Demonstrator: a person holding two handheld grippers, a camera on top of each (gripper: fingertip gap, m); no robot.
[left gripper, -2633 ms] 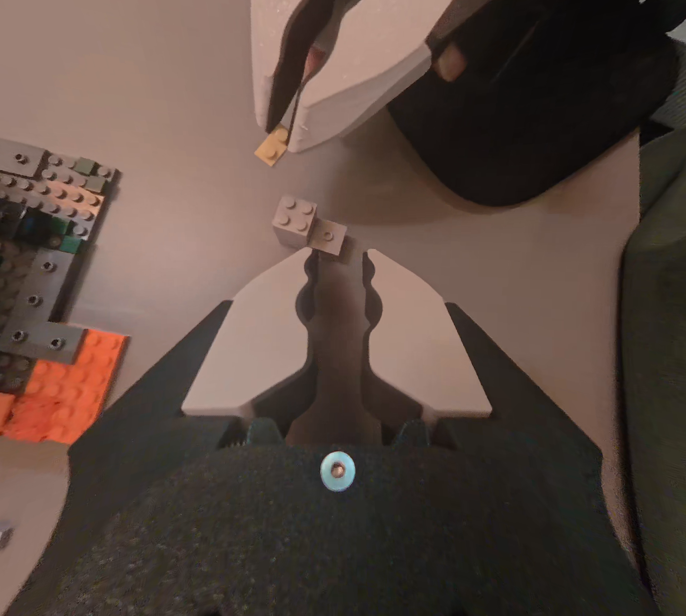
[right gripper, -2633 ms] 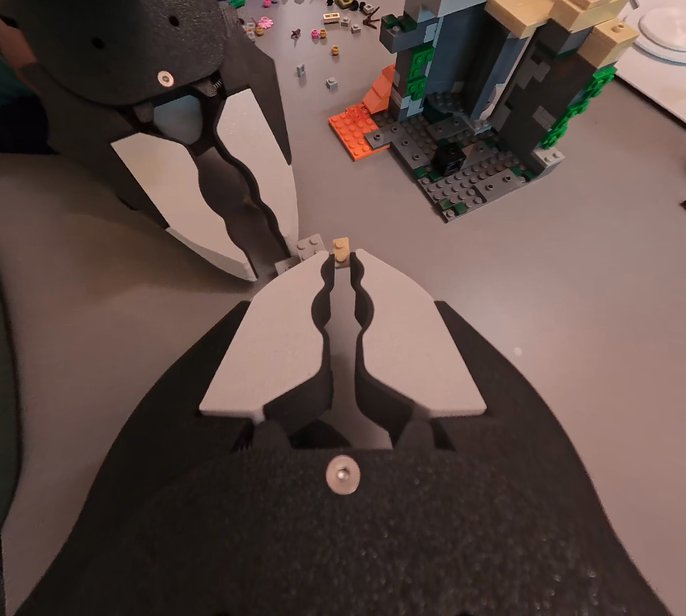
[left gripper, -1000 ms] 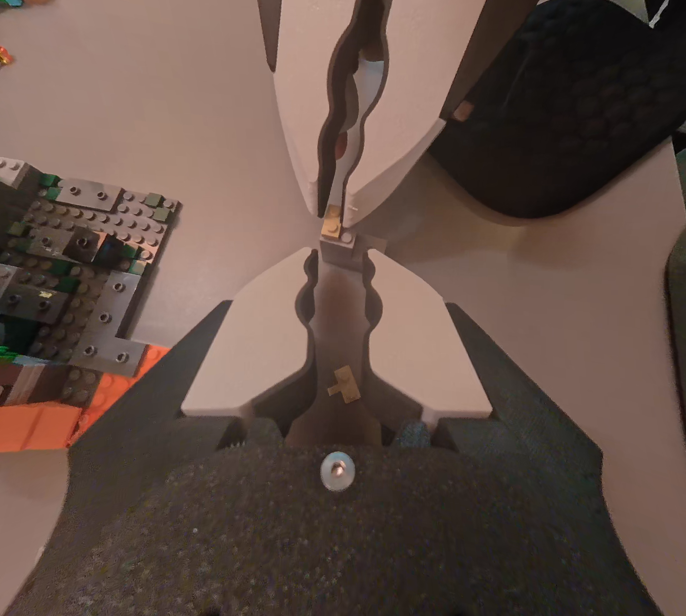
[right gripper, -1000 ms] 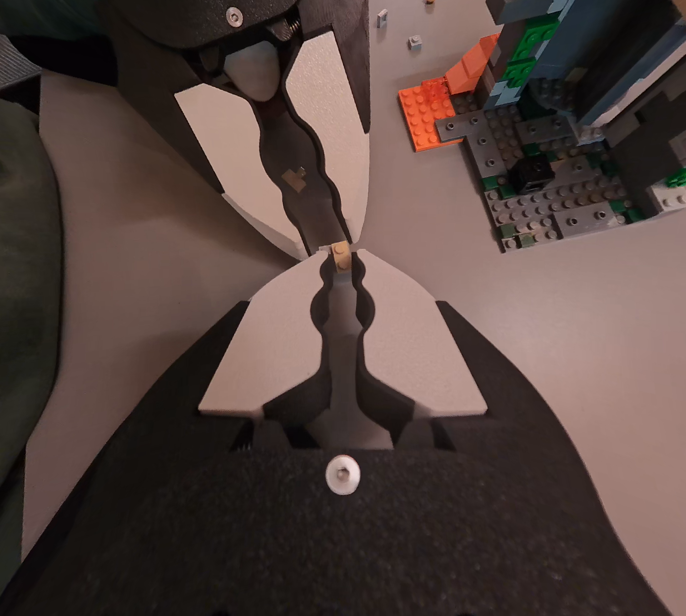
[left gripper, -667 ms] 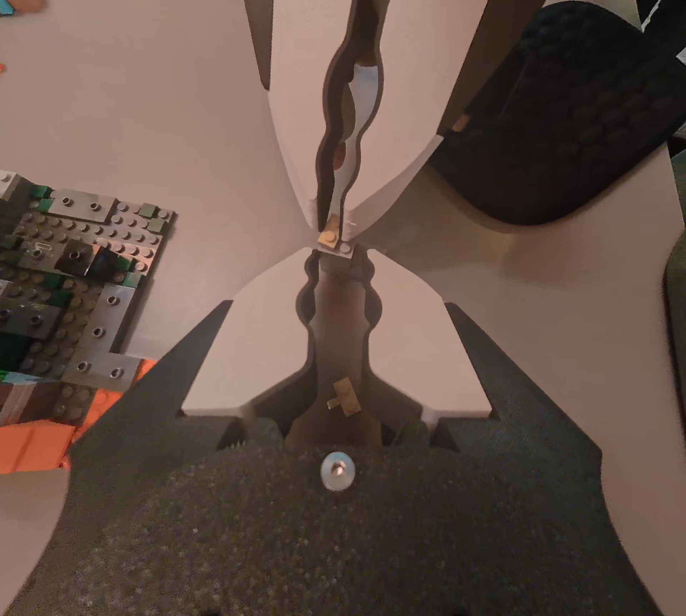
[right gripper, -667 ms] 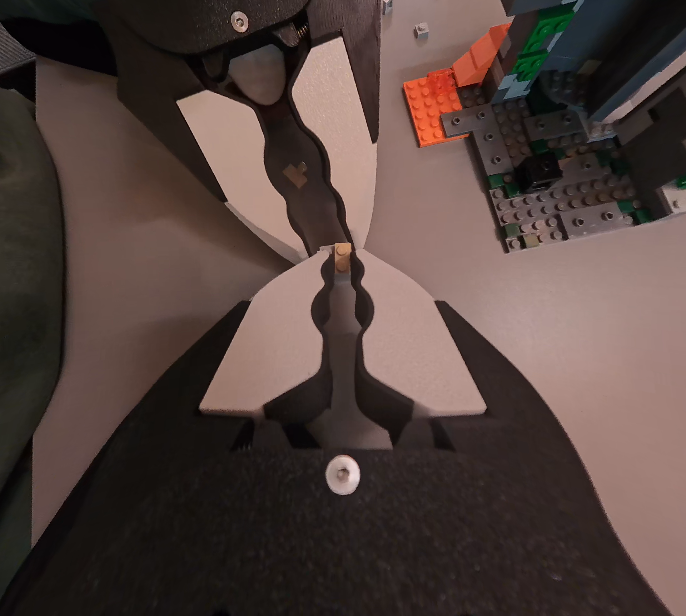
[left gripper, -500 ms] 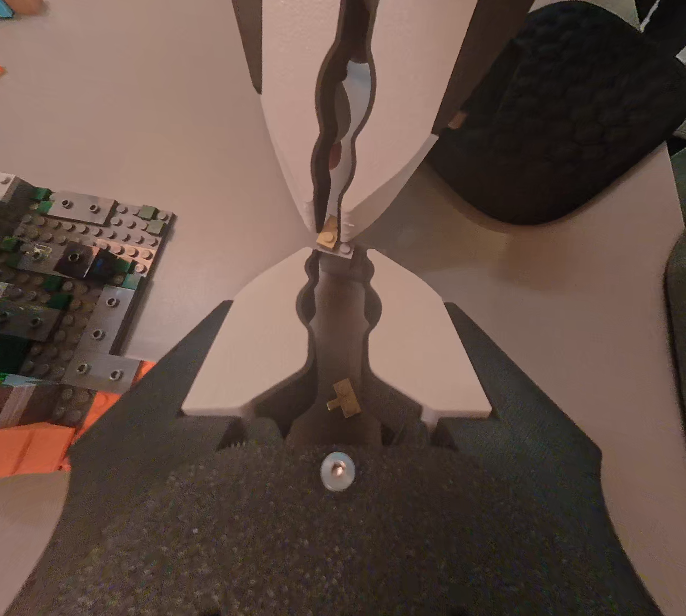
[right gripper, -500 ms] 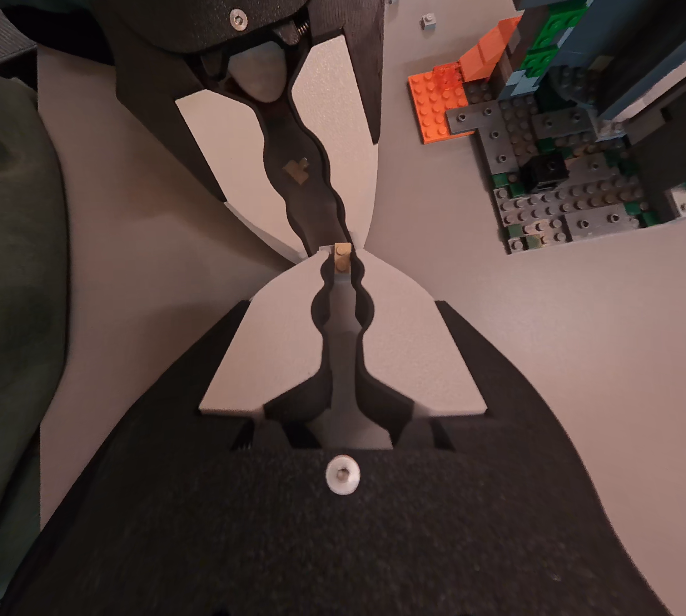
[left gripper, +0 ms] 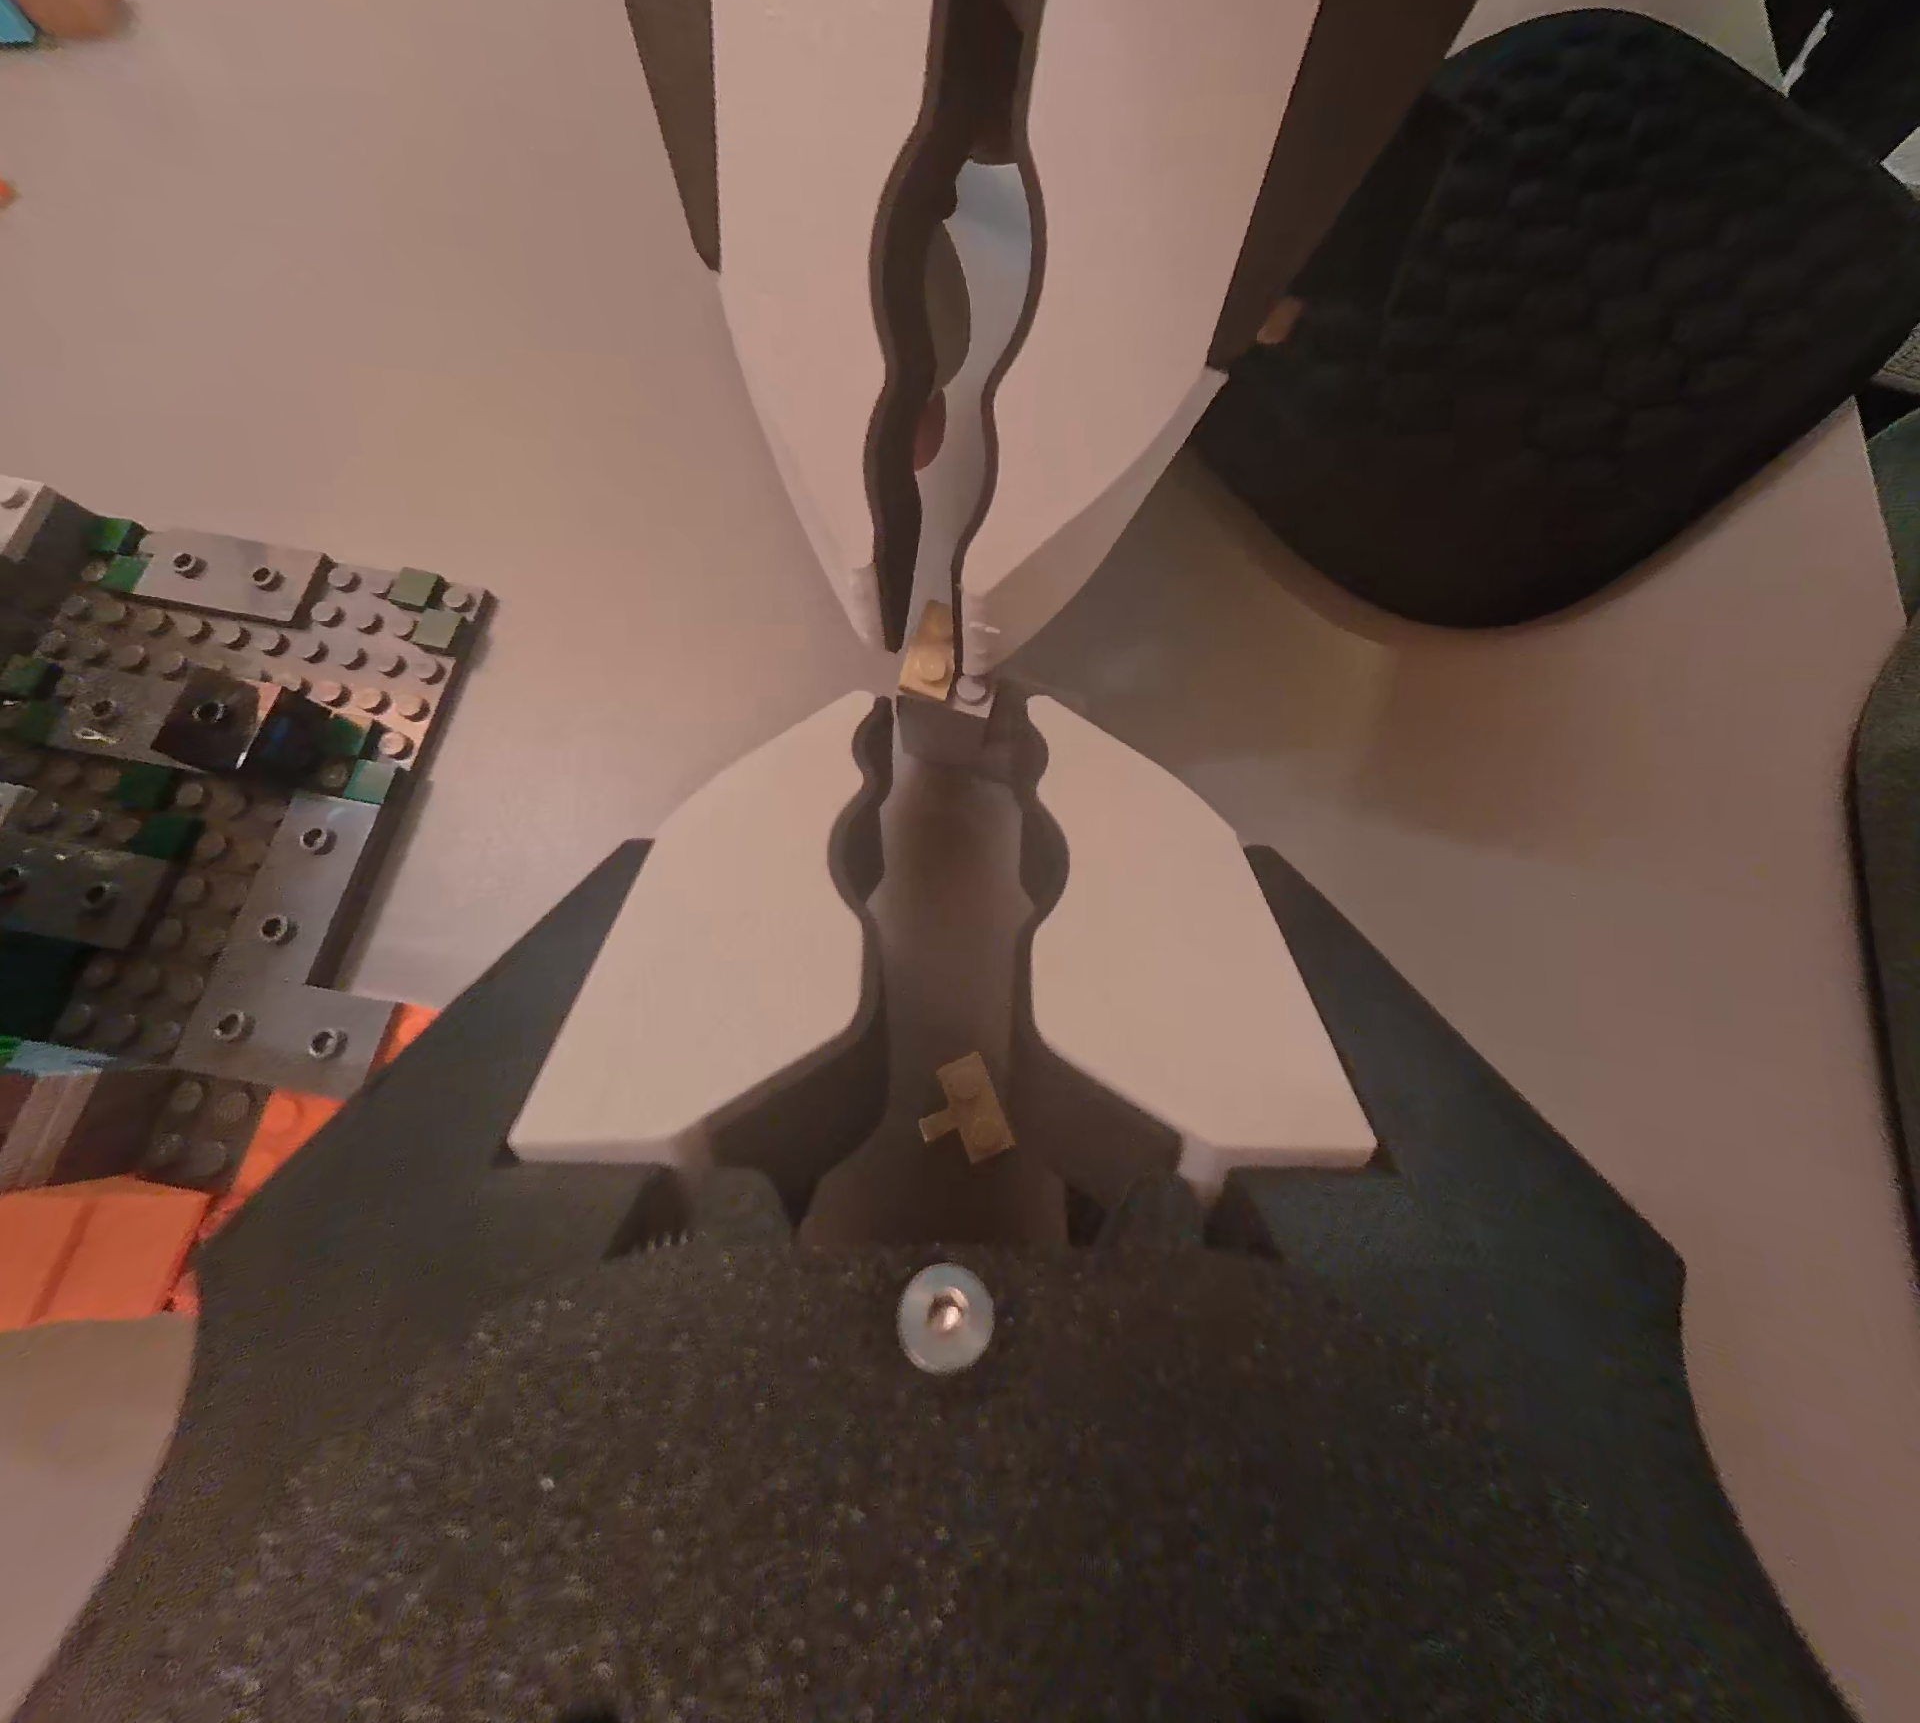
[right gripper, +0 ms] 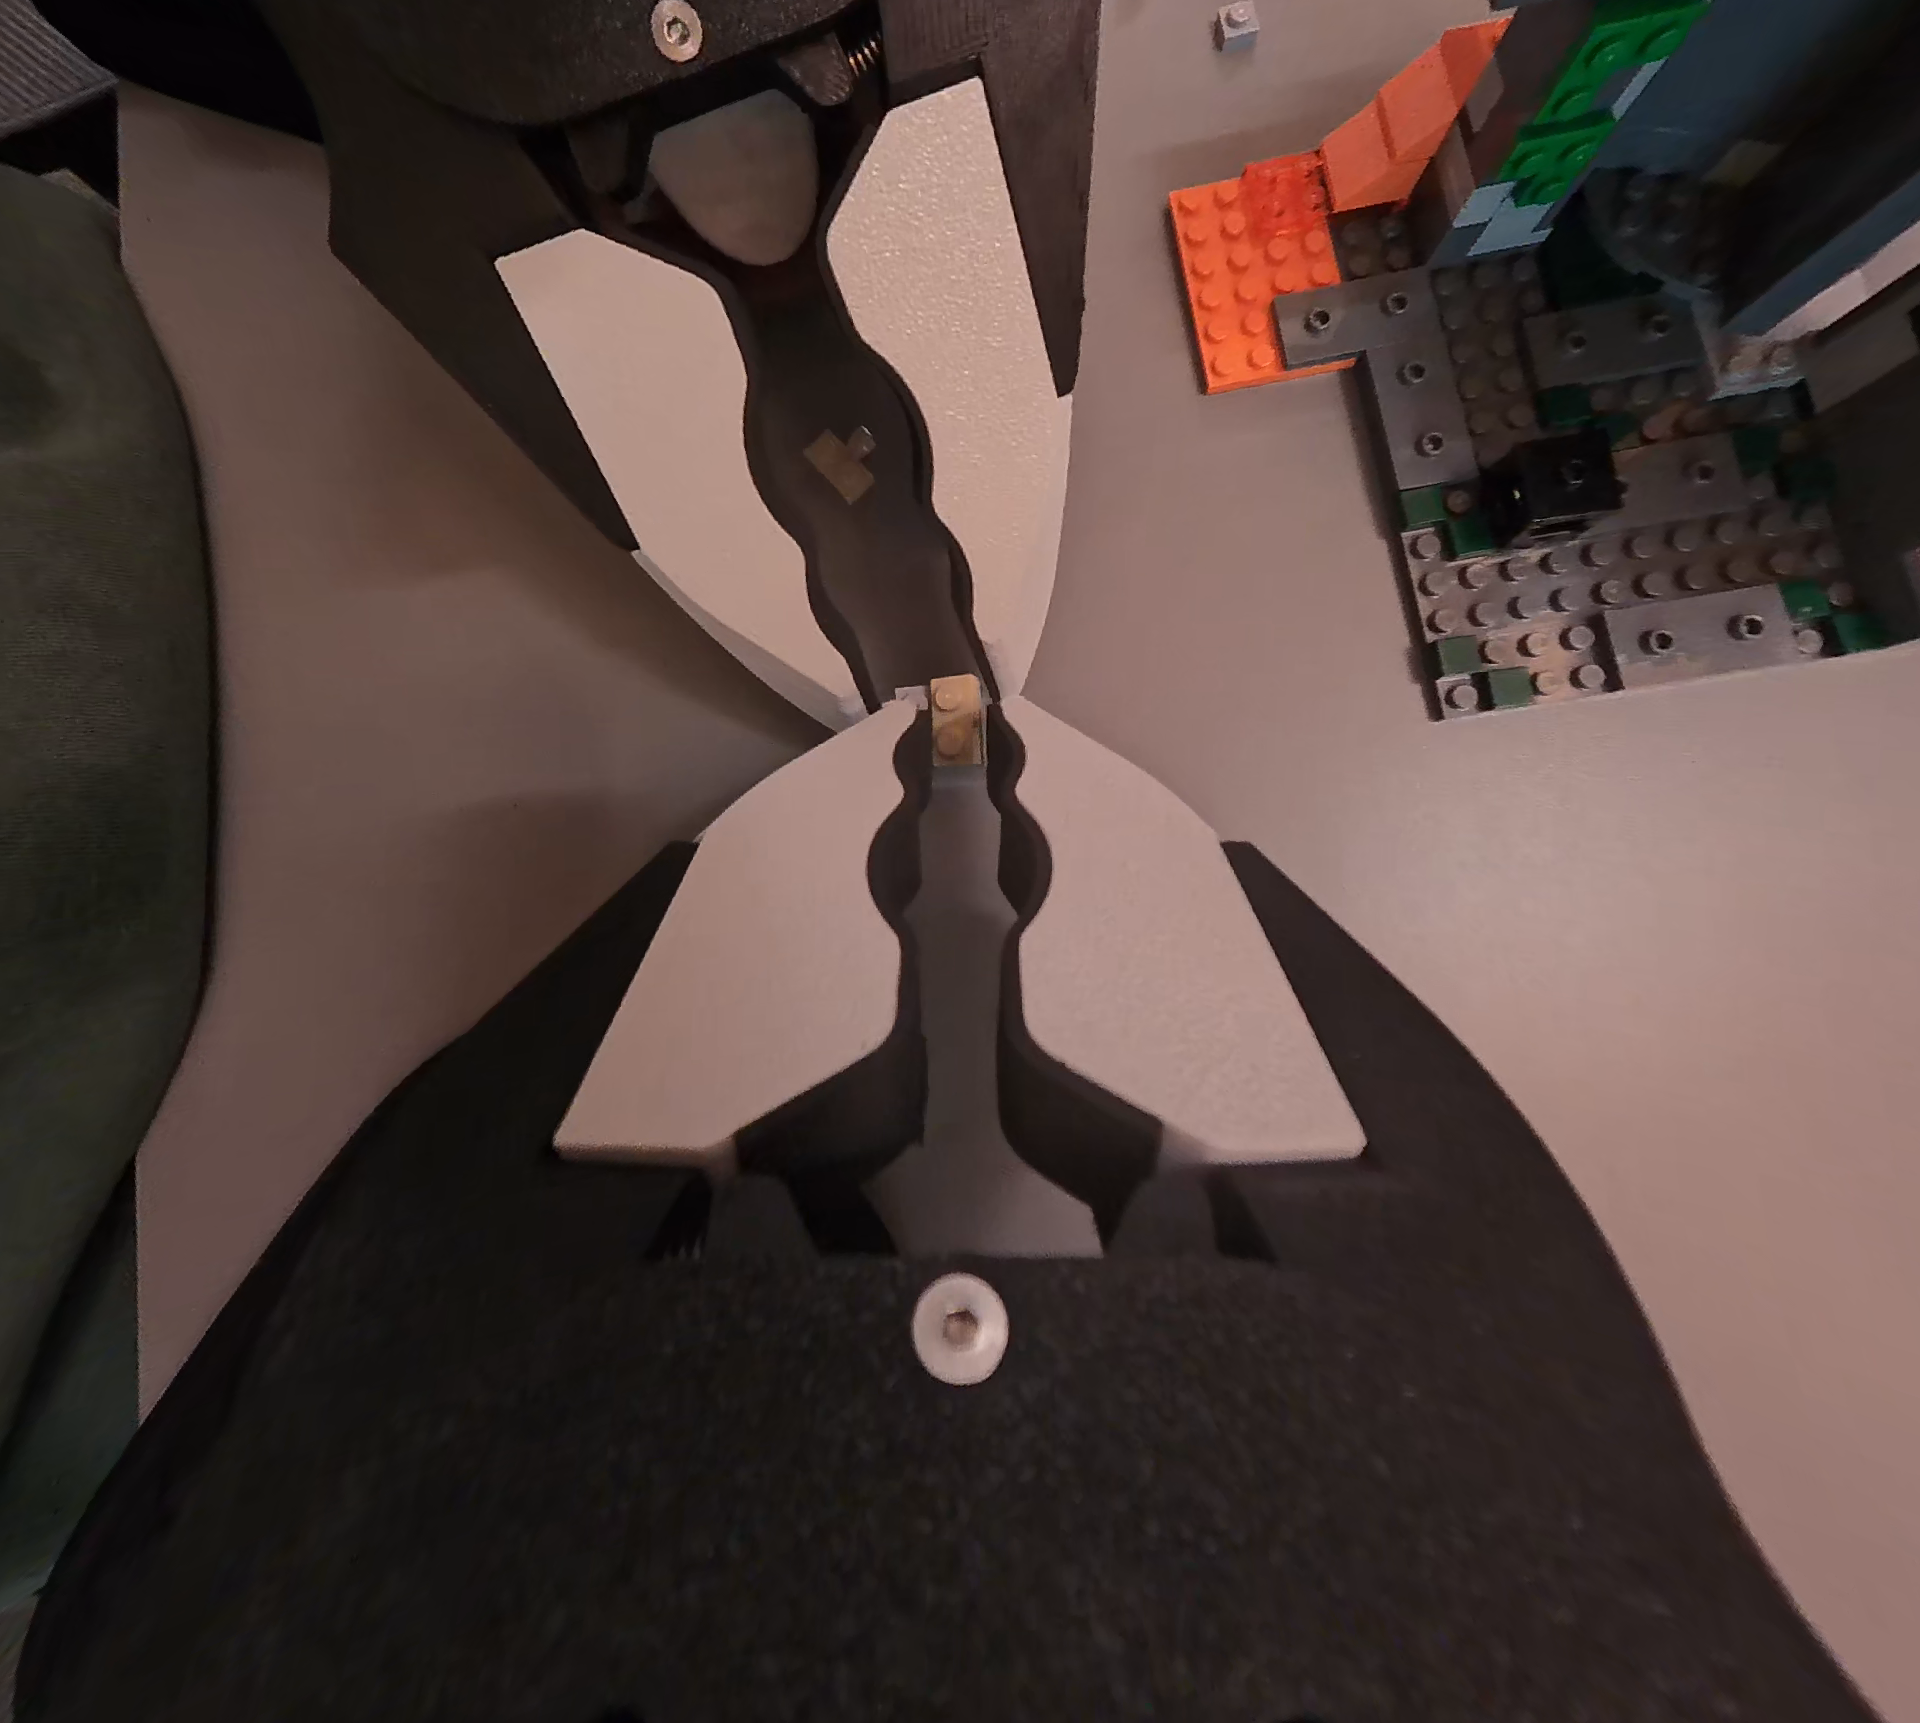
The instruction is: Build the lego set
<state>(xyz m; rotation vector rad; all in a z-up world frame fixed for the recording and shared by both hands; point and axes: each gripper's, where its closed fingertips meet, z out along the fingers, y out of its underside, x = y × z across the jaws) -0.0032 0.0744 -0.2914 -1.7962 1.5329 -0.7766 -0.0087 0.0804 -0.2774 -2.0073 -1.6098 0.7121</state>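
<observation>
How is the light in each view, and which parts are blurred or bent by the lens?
Left wrist view: dim, warm light; the table looks pinkish, and a soft shadow lies beside the right tool. The brick model is soft at the left edge. Right wrist view: brighter, more neutral; the model looks slightly smeared, and the left tool bends with the wide lens.

I see a plain grey table (right gripper: 1455, 946) under warm, dim light. Past its far edge sits a black mesh chair seat (left gripper: 1558, 323), and dark green fabric (right gripper: 83, 634) borders its left edge.
</observation>
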